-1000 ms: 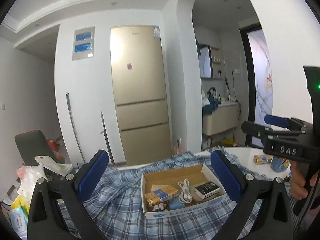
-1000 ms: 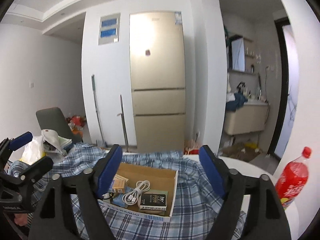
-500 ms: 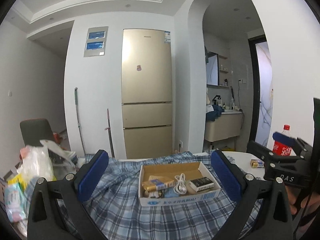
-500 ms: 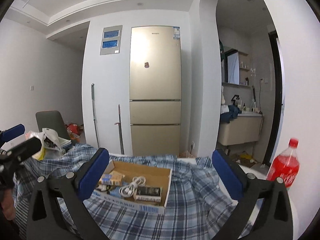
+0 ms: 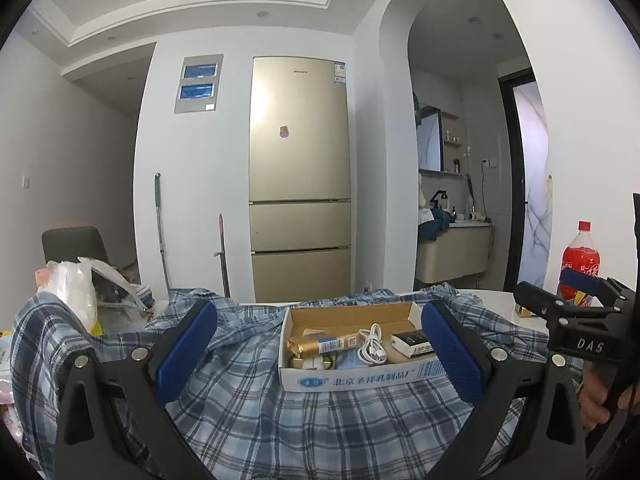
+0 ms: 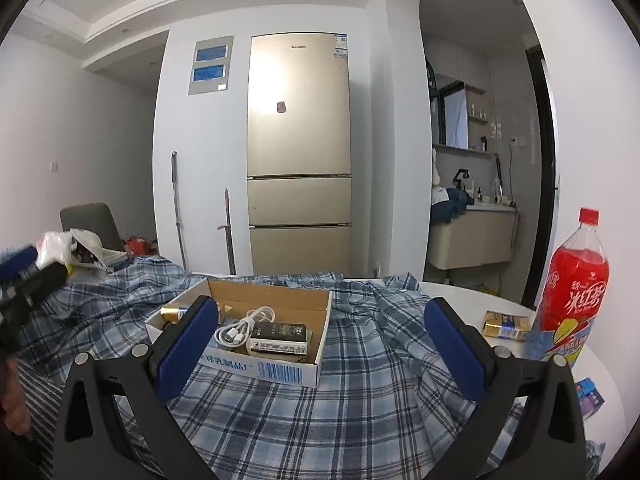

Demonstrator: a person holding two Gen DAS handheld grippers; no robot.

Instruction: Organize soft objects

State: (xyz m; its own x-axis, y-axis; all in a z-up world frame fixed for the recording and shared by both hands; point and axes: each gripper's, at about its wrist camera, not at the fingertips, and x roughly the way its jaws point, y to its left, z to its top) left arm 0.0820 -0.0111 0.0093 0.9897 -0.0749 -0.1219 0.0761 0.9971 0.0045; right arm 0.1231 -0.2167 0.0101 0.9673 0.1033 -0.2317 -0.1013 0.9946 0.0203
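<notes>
A blue plaid shirt (image 5: 256, 412) lies spread over the round white table (image 6: 460, 296); it also shows in the right wrist view (image 6: 360, 392). A shallow cardboard box (image 5: 352, 378) sits on it, holding a white cable (image 5: 372, 346), a gold pack and a dark pack; the box also shows in the right wrist view (image 6: 260, 368). My left gripper (image 5: 320, 356) is open and empty, hovering in front of the box. My right gripper (image 6: 320, 352) is open and empty above the shirt, right of the box; it appears in the left wrist view (image 5: 576, 320).
A red drink bottle (image 6: 576, 284) stands at the table's right edge beside a gold pack (image 6: 506, 324). Plastic bags (image 5: 76, 292) and a grey chair (image 5: 76, 244) are at the left. A gold fridge (image 5: 300, 200) stands behind, with a mop leaning on the wall.
Both grippers have moved nearer the box and lower, so the box and shirt look larger. The right gripper's jaws have opened wider than one second ago.
</notes>
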